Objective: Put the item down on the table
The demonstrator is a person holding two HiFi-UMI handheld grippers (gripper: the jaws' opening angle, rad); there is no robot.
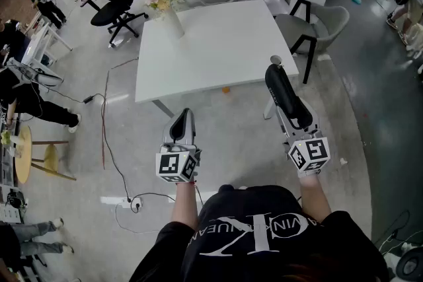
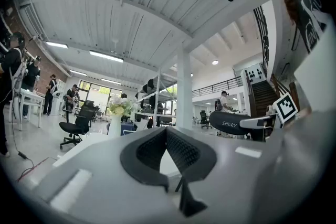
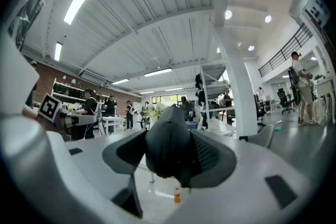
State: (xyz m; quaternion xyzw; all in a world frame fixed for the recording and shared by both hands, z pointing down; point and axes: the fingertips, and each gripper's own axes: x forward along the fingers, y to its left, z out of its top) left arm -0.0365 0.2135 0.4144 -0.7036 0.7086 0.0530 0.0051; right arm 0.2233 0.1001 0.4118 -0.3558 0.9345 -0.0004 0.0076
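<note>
A black oblong item (image 1: 281, 86) with white lettering on its side is held in the air in front of the white table (image 1: 218, 56), over the floor near its front right corner. My right gripper (image 1: 294, 117) is shut on the item (image 3: 169, 147), which fills the gap between its jaws. My left gripper (image 1: 182, 119) hangs lower to the left, short of the table's front edge. The left gripper (image 2: 167, 134) is shut with nothing in it. In the left gripper view the item (image 2: 231, 124) shows at the right.
A white vase of flowers (image 1: 168, 10) stands at the table's far left corner. A small orange bottle (image 1: 226, 90) lies on the floor under the table. A grey chair (image 1: 324, 26) is right of the table, a black office chair (image 1: 115, 3) left. Cables and a power strip (image 1: 122, 201) cross the floor.
</note>
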